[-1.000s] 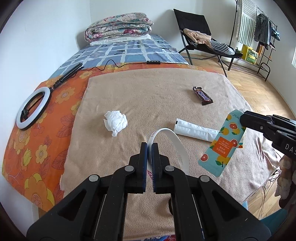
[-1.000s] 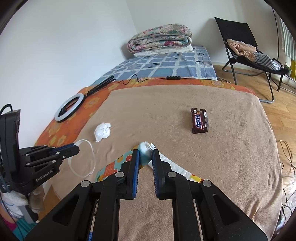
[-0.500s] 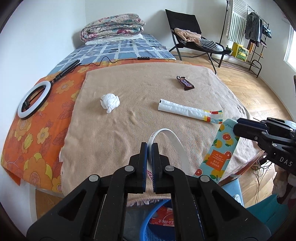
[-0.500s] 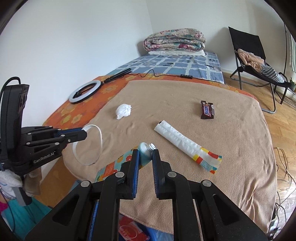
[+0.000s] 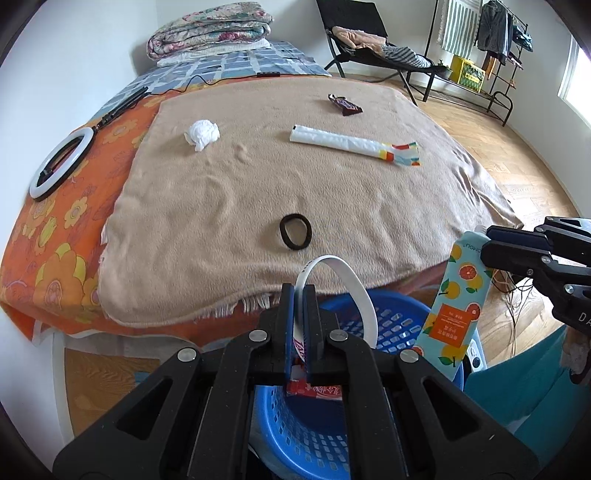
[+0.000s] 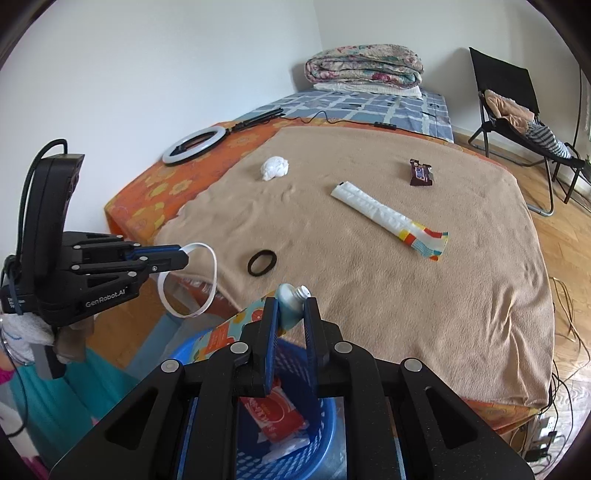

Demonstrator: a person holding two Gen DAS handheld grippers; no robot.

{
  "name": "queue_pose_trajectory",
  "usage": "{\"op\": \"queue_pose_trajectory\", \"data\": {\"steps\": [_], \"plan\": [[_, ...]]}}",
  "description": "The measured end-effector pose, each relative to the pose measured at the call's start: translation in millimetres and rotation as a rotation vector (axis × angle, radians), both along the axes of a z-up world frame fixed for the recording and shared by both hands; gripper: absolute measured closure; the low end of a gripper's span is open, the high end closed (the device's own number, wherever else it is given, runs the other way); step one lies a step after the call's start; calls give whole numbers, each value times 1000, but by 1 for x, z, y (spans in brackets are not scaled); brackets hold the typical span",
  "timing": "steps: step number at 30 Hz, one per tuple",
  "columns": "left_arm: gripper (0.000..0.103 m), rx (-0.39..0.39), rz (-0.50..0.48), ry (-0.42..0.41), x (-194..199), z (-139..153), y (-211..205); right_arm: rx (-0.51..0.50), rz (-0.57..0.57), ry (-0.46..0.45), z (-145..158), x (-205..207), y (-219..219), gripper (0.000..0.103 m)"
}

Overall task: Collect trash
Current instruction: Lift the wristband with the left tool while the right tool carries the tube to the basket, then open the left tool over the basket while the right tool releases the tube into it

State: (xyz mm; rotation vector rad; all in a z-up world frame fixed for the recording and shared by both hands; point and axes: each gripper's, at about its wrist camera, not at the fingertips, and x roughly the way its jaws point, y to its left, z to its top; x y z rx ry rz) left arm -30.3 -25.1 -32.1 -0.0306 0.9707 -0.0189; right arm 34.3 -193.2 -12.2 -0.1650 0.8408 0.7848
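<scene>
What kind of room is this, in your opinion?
Most likely a bedroom at home: a bed with a beige blanket, folded quilts at its head, and a clothes rack by the wall.

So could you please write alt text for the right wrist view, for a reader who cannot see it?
The right gripper pinches a teal tube printed with oranges above a blue plastic basket. At left, the left gripper holds a white plastic loop. On the beige blanket lie a crumpled white tissue, black hair tie and brown candy bar.

My left tongs (image 5: 300, 314) pinch a white strip (image 5: 345, 284) and my right tongs (image 6: 290, 317) a teal tube (image 6: 258, 317), both above the blue basket (image 5: 399, 321).
</scene>
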Motion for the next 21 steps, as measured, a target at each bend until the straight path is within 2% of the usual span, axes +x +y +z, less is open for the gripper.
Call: {"op": "queue_pose_trajectory", "data": {"steps": [9,21], "plan": [[101,-2,-29,78,-17,-34,-14,-84,52,35,-39,-36,1,91],[101,-17,-44,138,-28,-60,-22,-153,68,86,-77,-48,-2,91]]}}
